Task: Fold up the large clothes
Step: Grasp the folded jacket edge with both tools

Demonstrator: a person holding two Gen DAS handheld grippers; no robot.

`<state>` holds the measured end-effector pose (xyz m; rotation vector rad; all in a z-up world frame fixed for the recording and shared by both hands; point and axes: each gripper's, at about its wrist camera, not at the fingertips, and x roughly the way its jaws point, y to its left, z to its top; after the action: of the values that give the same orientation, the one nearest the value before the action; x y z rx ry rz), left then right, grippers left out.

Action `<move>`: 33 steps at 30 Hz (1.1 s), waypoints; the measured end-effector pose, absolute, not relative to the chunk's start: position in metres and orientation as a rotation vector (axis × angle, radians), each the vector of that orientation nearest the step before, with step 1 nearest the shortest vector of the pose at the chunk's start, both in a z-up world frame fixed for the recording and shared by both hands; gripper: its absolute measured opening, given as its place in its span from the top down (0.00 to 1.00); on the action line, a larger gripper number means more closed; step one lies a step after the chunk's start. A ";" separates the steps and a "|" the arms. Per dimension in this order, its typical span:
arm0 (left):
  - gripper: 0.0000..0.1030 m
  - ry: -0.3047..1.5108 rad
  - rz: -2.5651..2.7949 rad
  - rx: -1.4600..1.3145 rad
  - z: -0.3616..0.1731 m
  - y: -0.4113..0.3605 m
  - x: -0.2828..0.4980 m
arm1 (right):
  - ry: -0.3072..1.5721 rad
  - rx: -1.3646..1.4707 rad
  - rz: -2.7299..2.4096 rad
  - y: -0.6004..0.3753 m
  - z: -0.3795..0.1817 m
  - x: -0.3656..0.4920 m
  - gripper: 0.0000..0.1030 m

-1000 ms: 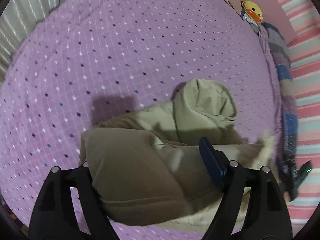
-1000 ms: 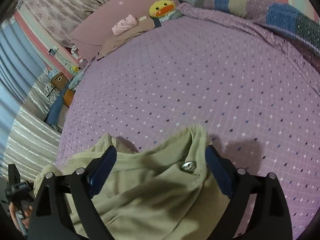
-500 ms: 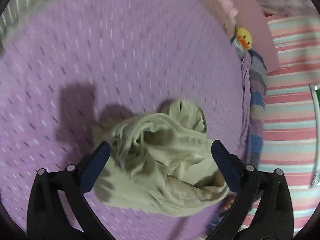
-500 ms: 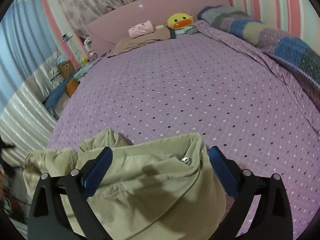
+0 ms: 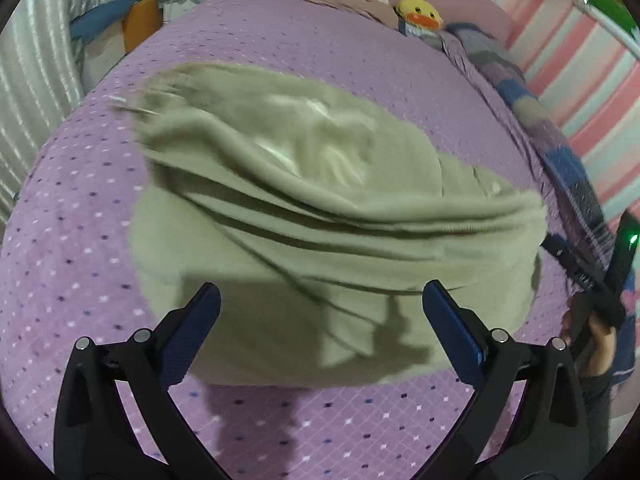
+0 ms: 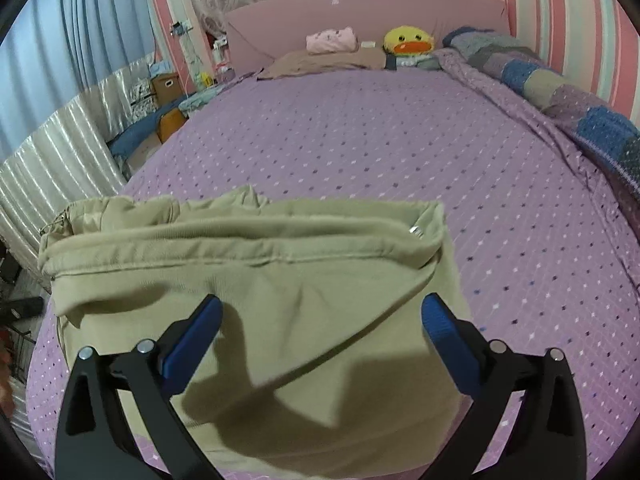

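Garment (image 6: 256, 304): one, khaki, bunched on the near part of the bed (image 6: 400, 152). Left gripper (image 5: 320, 312) and right gripper (image 6: 322, 320): both spread wide above it, holding nothing. Beyond: one duck toy (image 6: 408, 42), one quilt (image 6: 560, 92).

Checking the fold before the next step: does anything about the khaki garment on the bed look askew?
Yes. The khaki garment lies bunched on the purple bedspread, its waistband edge rumpled, one corner trailing left. Nothing looks damaged.
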<state>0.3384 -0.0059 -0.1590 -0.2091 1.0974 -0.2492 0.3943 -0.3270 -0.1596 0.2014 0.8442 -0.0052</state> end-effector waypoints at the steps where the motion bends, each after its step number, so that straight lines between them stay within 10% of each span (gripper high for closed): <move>1: 0.03 1.118 -0.238 -0.197 -0.170 -0.017 0.345 | 0.860 0.206 -0.007 -0.325 -0.164 0.398 0.03; 33: 0.03 1.107 0.163 -0.091 -0.274 -0.033 0.577 | 0.974 0.093 -0.212 -0.299 -0.264 0.596 0.01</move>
<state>0.5771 -0.0329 -0.2740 -0.0911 1.1074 0.1630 0.5964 -0.2990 -0.2643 0.0932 0.9745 -0.2122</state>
